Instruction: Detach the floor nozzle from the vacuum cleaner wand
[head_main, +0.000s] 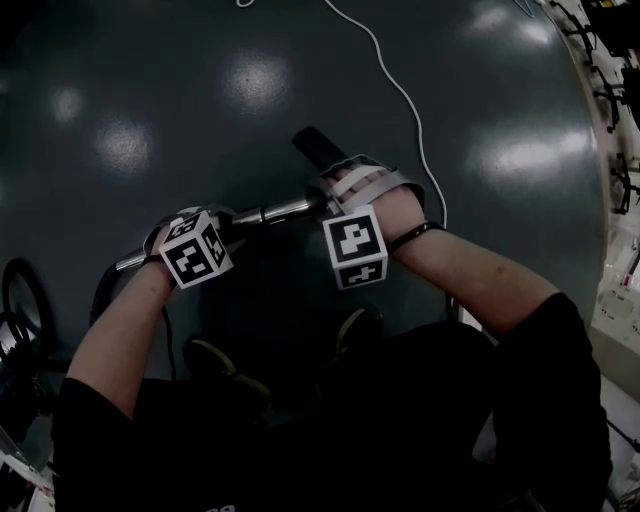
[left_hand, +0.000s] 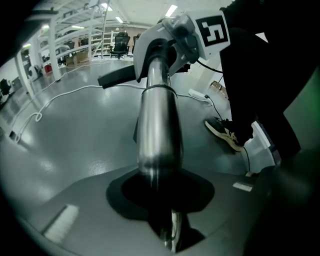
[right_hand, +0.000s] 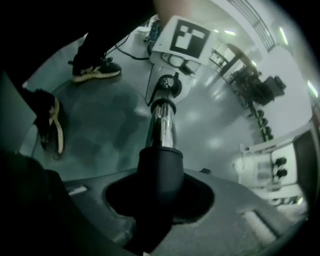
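Two-handed hold here! The left gripper (head_main: 203, 243) was clamped on the chrome wand (head_main: 272, 212), bracing it. The right gripper (head_main: 352, 222) was closed round the black collar (right_hand: 160, 167) at the wand's end. The nozzle (head_main: 318, 147) poked out just beyond that hand. That looked set for a pull-apart, though the joint was too dark to read.

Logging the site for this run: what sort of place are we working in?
Probably a large lab or workshop hall: glossy grey floor, ceiling strip lights, an office chair far off, a white cable trailing across it.
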